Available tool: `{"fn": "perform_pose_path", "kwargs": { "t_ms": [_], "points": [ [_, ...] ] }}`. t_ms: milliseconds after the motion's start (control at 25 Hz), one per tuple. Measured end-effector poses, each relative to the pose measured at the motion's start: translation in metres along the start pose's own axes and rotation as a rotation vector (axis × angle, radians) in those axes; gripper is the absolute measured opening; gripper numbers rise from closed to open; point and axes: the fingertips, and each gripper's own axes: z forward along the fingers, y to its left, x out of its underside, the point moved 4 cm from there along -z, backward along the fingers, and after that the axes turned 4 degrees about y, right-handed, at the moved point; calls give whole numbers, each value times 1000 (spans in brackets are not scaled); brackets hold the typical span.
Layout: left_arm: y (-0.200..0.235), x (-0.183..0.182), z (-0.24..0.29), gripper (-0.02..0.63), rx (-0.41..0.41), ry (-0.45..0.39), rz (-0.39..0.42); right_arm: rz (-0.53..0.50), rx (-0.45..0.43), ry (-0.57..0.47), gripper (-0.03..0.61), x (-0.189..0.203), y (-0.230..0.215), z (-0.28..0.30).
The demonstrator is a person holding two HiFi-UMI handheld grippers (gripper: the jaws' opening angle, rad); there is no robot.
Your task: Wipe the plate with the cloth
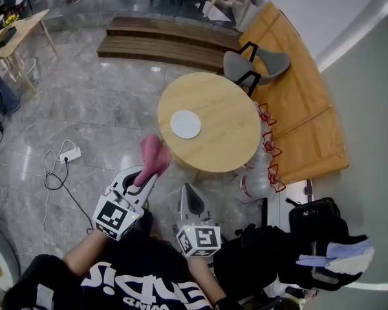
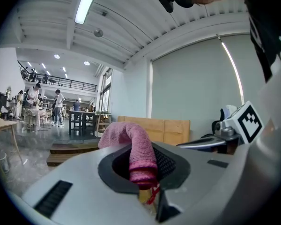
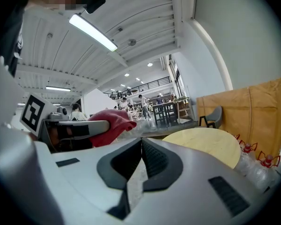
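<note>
A white plate [image 1: 185, 124] lies near the middle of a round wooden table [image 1: 226, 141], empty and well ahead of both grippers. My left gripper [image 1: 144, 174] is shut on a pink cloth [image 1: 152, 158], held off the table's near left edge above the floor. In the left gripper view the pink cloth [image 2: 136, 153] bulges up and forward from between the jaws of the left gripper [image 2: 143, 165]. My right gripper [image 1: 188, 191] is beside it, short of the table, shut with nothing in it. The right gripper view shows the right gripper [image 3: 141, 143] with its jaws together, the table [image 3: 208, 143] beyond, and the cloth [image 3: 110, 124] at left.
A grey chair [image 1: 257, 66] stands at the table's far side. Wooden benches [image 1: 168, 44] and wooden boards [image 1: 297, 102] lie behind and to the right. Water bottles [image 1: 266, 166] stand by the table's right. A power strip [image 1: 70, 154] with cable lies on the floor; a black bag [image 1: 317, 218] sits at right.
</note>
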Motion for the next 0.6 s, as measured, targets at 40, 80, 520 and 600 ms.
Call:
{"fn": "perform_pose_path", "kwargs": {
  "t_ms": [40,80,520,600],
  "points": [
    [2,-1,3,49,0,1,2,0,0,1,23,-1,-2,3],
    [4,1,7,49,4,-1,6,0,0,1,23,-2,-3,7],
    [33,-5,38,49,14,2,2,1,-1,0,23,-17,-14,45],
    [37,-4,43,49,25,-9,7,0,3,-1,23,-20,-16,51]
  ]
}}
